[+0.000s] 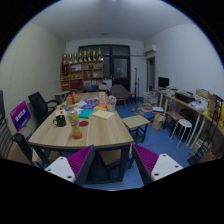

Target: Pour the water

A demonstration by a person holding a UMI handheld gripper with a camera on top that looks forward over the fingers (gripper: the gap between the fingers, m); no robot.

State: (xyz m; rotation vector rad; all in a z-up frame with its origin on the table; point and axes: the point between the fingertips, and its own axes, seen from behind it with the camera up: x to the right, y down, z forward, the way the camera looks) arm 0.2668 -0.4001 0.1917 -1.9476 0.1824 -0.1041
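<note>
My gripper (112,162) is open and empty, its two magenta pads (80,162) spread wide, held in the air well back from a wooden table (95,130). The table lies beyond the fingers and carries several small things: an orange cup or bottle (75,129) near its left side, a dark container (60,120) beside it, a yellow sheet (104,114) and assorted colourful items further back. None of these is near the fingers. I cannot pick out a water vessel with certainty from this distance.
Black office chairs (40,103) stand left of the table and a small stool (136,122) at its right. White stools (182,126) and a desk with a monitor (164,84) line the right wall. Shelves (85,62) stand at the back. Blue floor (150,152) lies below.
</note>
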